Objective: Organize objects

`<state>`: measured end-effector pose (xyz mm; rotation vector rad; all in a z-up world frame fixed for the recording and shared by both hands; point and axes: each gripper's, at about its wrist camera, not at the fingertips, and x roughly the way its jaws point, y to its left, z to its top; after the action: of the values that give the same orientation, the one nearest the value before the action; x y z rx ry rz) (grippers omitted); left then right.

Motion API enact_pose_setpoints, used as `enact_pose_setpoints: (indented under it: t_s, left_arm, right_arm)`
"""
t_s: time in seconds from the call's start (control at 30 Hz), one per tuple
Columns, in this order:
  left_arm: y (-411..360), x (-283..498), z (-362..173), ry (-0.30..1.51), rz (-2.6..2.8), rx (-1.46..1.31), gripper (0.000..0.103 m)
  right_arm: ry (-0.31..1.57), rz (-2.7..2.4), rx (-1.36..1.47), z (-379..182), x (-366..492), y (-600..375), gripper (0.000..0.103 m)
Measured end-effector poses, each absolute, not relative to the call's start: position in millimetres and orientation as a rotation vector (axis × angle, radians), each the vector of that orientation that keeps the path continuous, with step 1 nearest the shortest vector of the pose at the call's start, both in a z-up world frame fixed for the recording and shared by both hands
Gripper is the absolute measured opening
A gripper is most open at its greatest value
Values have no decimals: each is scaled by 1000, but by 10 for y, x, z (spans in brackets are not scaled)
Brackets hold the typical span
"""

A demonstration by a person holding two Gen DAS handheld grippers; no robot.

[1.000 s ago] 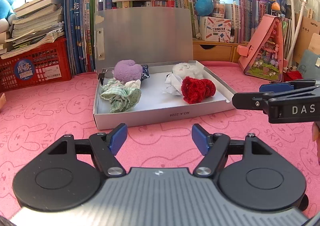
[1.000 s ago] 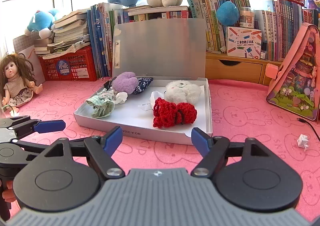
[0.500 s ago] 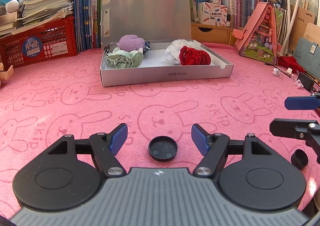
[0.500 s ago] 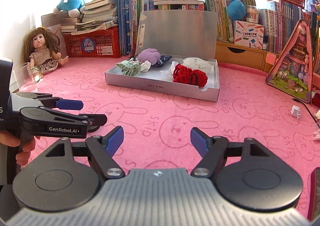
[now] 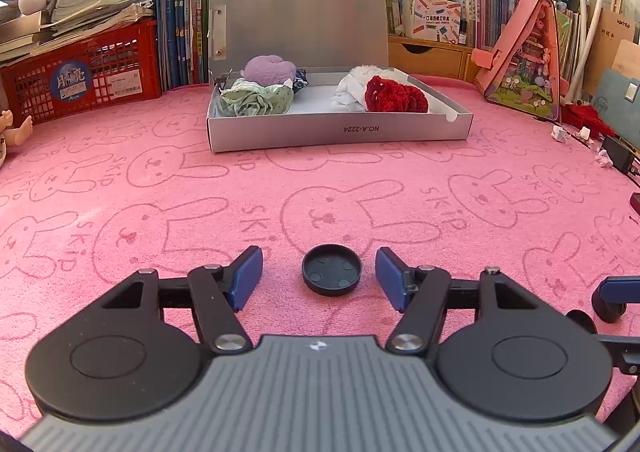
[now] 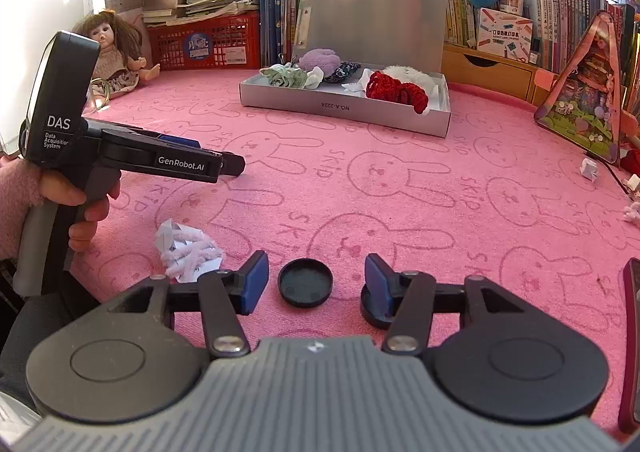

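Note:
An open grey box [image 5: 340,131] [image 6: 344,107] at the back of the pink mat holds a purple plush [image 5: 268,69], a green scrunchie [image 5: 256,101], a white fluffy piece [image 5: 360,77] and a red knitted scrunchie [image 5: 394,95] [image 6: 396,89]. My left gripper [image 5: 319,278] is open, low over the mat, with a round black cap [image 5: 331,269] lying between its fingers. My right gripper [image 6: 312,284] is open, with a black cap [image 6: 305,282] lying between its fingers and a second black cap [image 6: 372,310] under its right finger. The left gripper also shows in the right wrist view [image 6: 224,163].
A crumpled white and pink piece [image 6: 186,252] lies on the mat left of my right gripper. A red crate [image 5: 80,83], books, plush toys and a doll [image 6: 116,51] line the back. A pink triangular toy house [image 5: 528,59] stands at right, with small white scraps [image 5: 560,133] near it.
Both grippers have pulled back from the box toward the near side of the mat and dropped low. The black caps now lie between their open fingers.

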<state>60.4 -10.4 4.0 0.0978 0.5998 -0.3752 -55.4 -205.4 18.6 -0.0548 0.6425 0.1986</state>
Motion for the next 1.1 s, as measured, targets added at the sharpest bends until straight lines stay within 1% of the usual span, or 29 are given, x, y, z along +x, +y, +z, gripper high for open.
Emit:
enact_pose_setpoints:
  t_s: [0.27,0.47,0.57,0.63,0.67,0.7,1.1]
  left_arm:
    - [-132,576,21,584,-370,116,63]
    - [-131,570,23,581,-370,116,60]
    - [-125,558,32,578,-365,112,53]
    - [-124,545,38,578,-367,106,45]
    - [-124,539,41,578,-371,104,43]
    - [-125,533,44,579,-374,102,38]
    - [-226,482,158,564,-412,100,37]
  right_arm:
    - [658,231,-55,144,-557,-2006,48]
    - [665,221,-55,100,-537,-2010,46]
    - [664,222,-60,100,-528,-2011,45]
    - [660,216,-63,98,-524,-2005,40]
    - [659,213,-61,98,-518,-2005,36]
    - [659,215,-57,100,-513,-2010,36]
    - [606,152,-3,255,-299,-2133,36]
